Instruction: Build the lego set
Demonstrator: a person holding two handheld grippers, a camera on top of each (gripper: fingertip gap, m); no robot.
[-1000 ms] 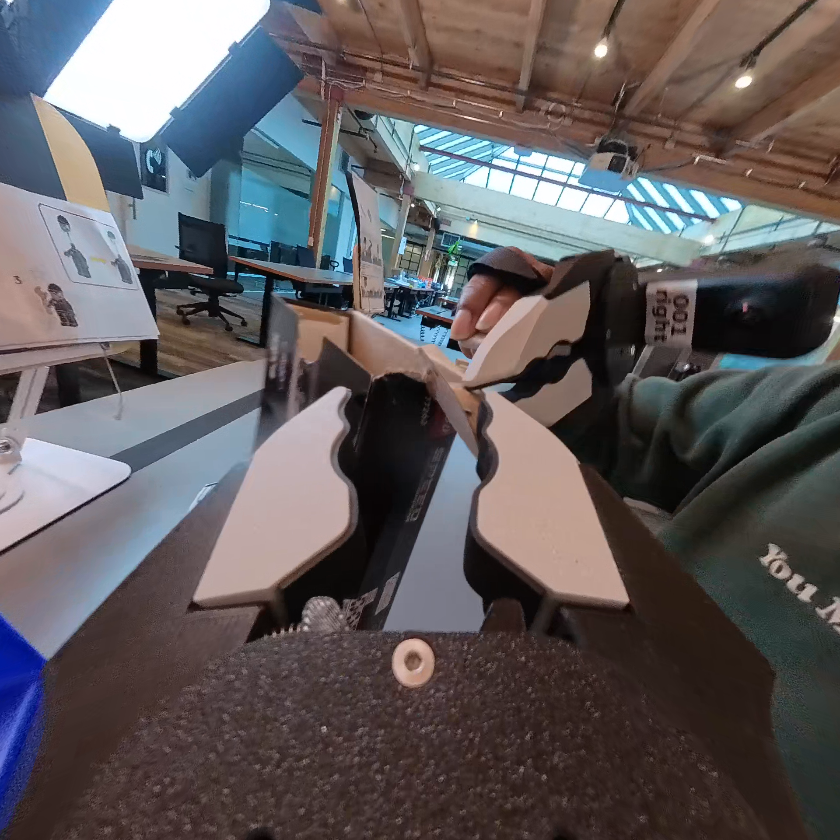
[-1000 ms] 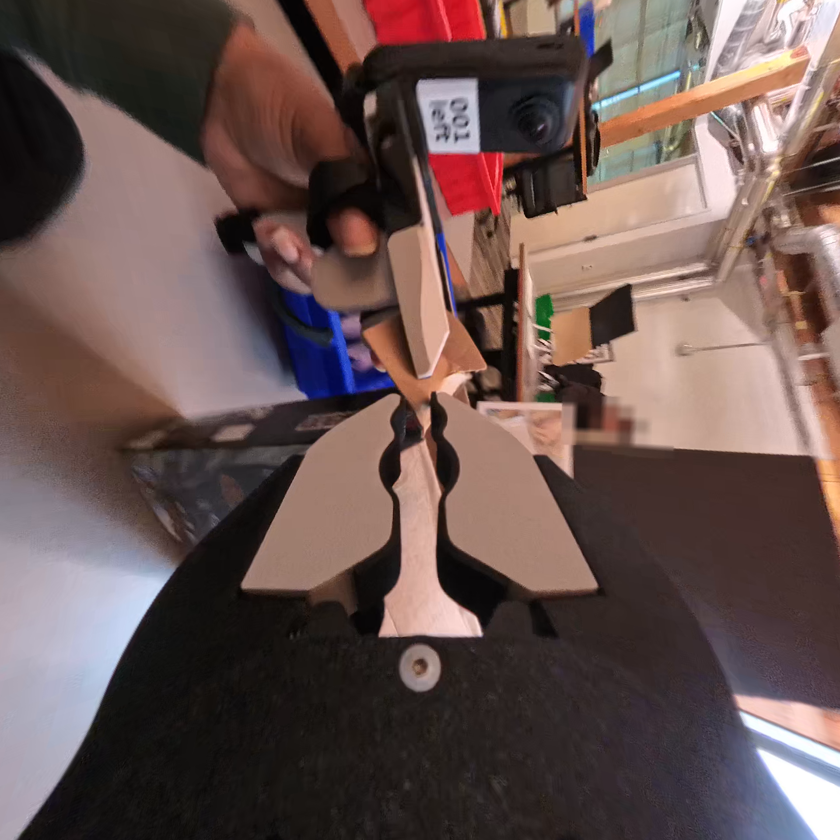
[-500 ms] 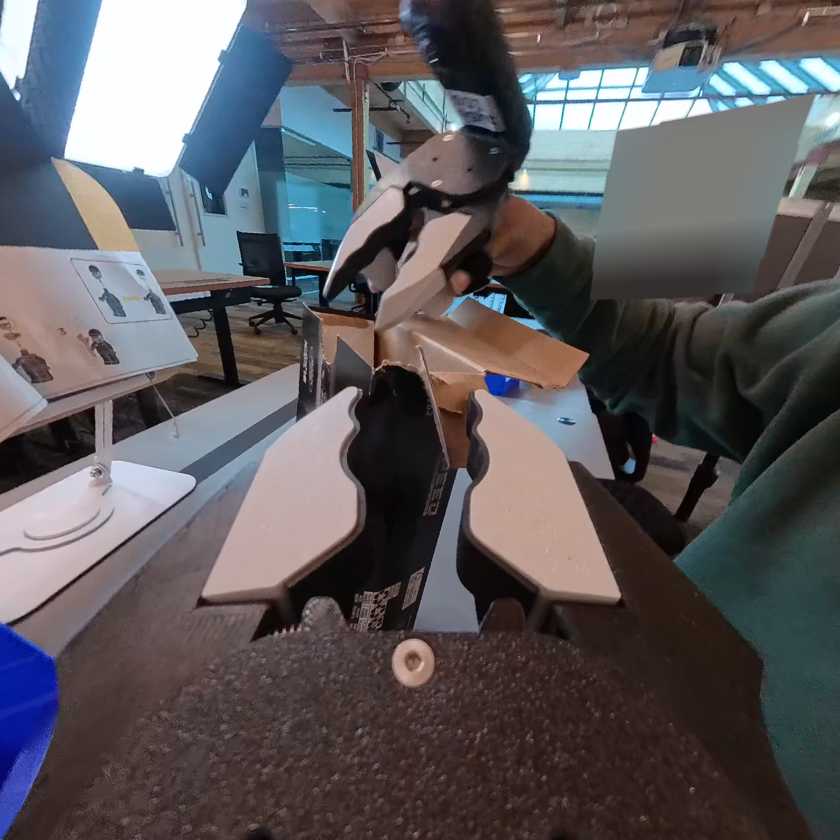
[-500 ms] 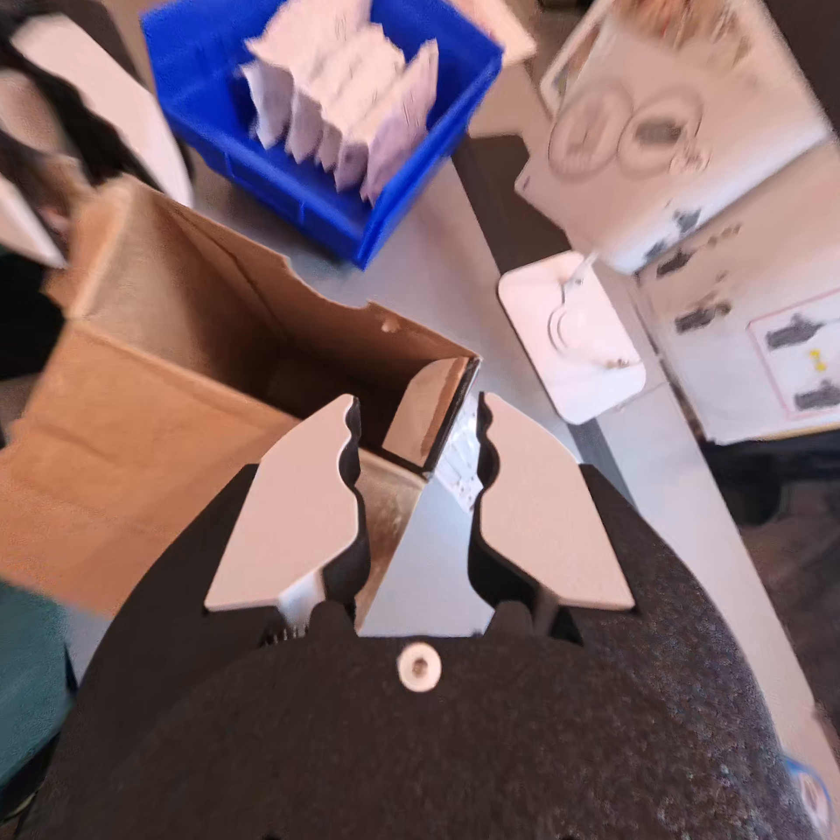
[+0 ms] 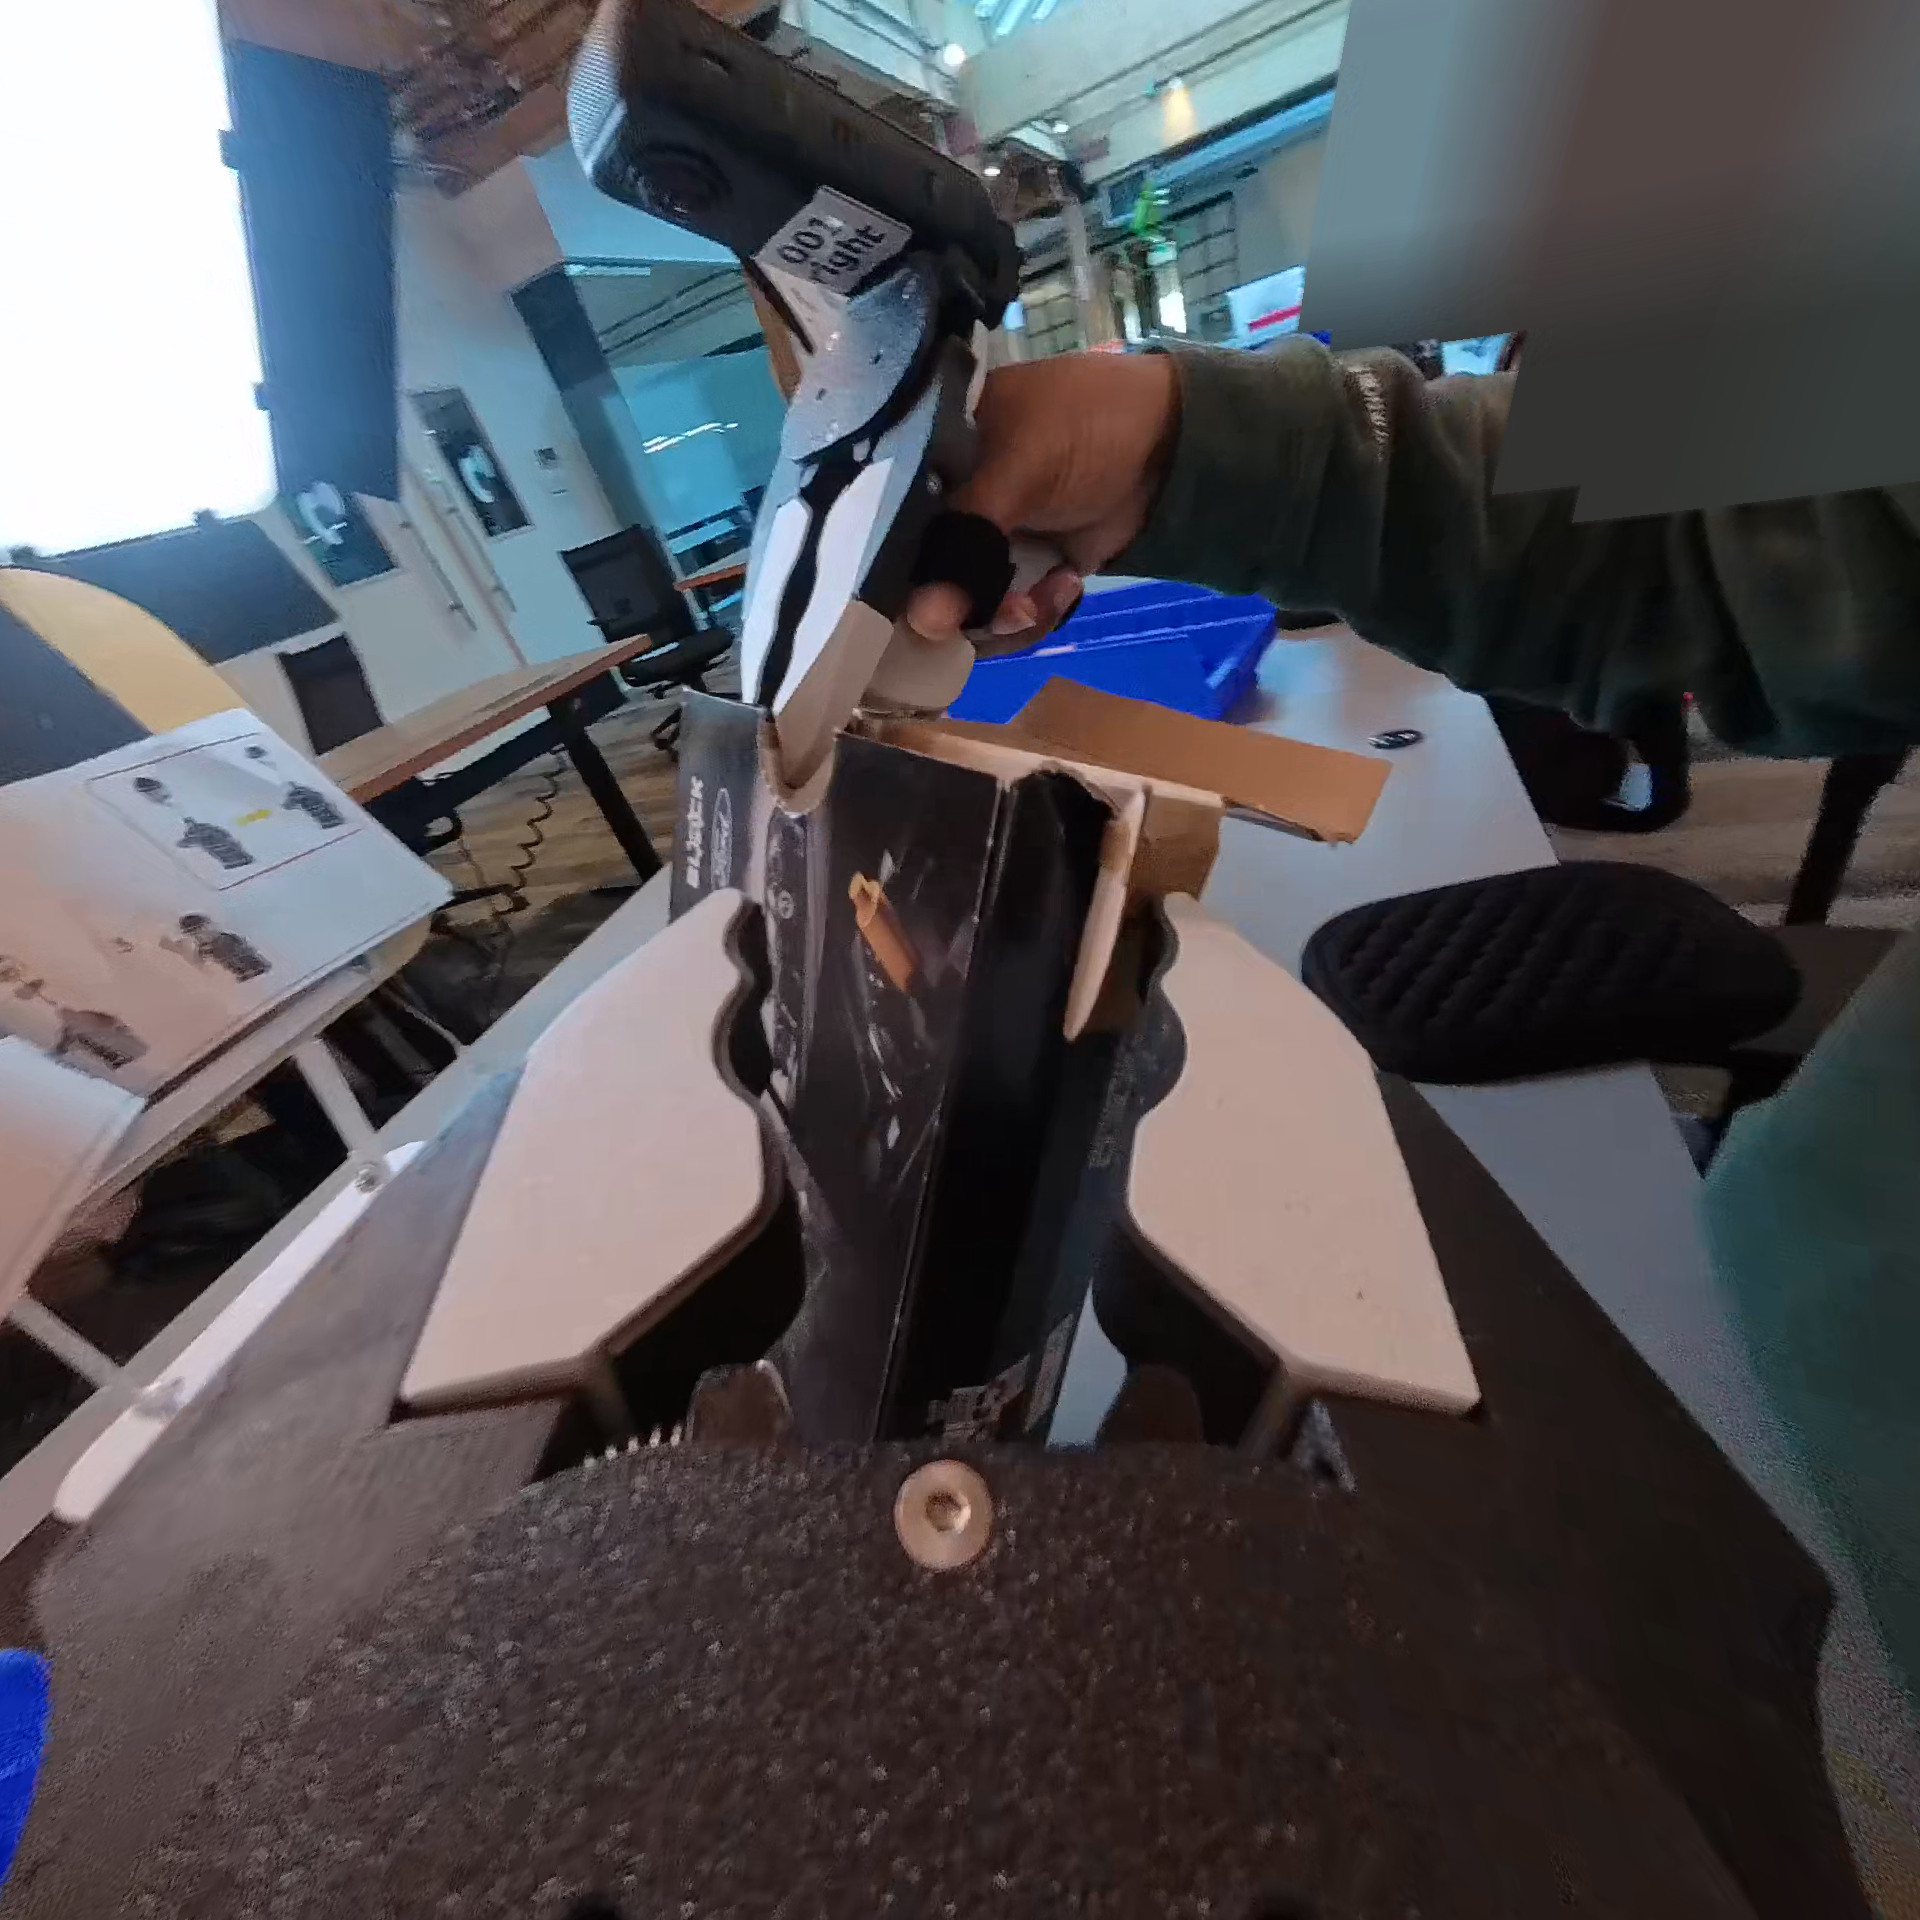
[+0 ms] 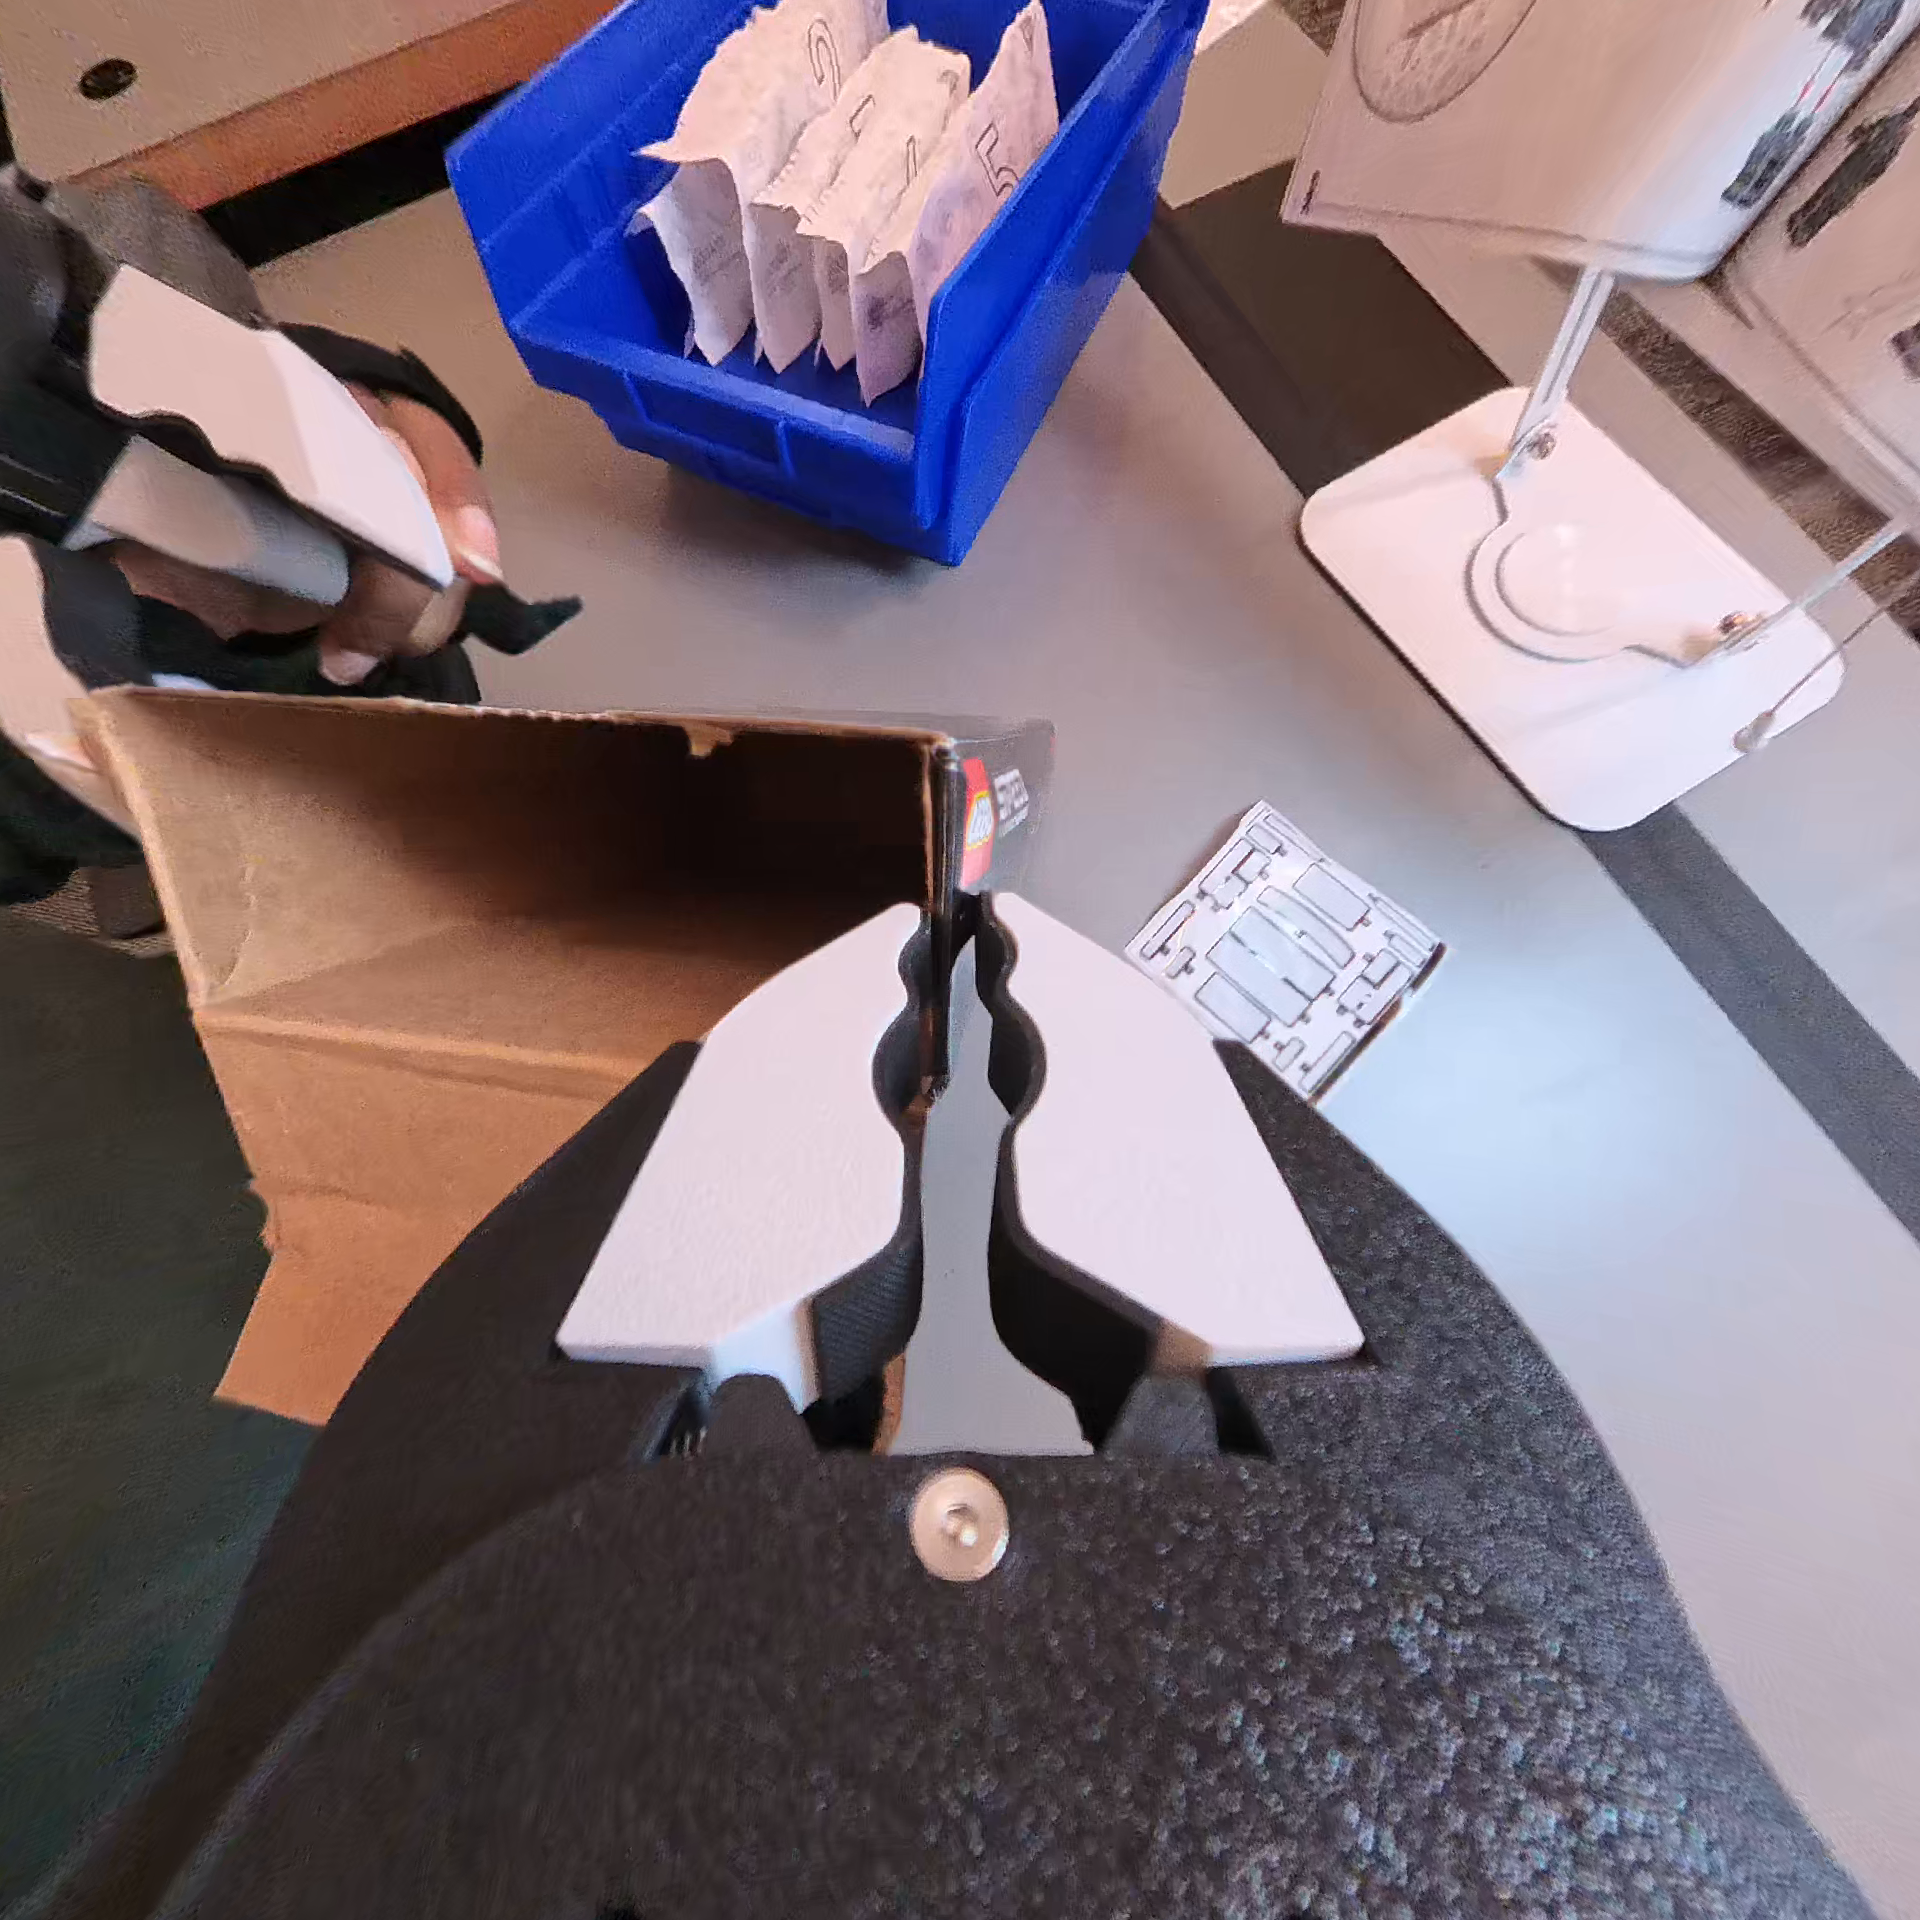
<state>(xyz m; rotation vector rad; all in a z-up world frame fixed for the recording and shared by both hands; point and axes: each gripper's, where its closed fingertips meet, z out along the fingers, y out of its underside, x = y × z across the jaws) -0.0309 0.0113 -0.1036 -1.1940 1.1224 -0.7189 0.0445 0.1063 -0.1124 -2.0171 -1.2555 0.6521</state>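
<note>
left tool (image 5: pixel 951 977) clamped across lego box (image 5: pixel 914 1039), right tool (image 6: pixel 961 914) pinching box's corner wall, blue bin (image 6: pixel 831 312) on desk (image 6: pixel 1143 644)

Left wrist view looks level and close at the box (image 5: pixel 914 1039); right wrist view looks down into it, both sharing the table (image 6: pixel 1143 644).

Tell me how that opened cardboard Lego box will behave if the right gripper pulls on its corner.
The Lego box looks empty, so probably light and apt to slide. Its thin wall, pinched at the corner by the right gripper, will likely flex. The torn flap may bend further.
</note>
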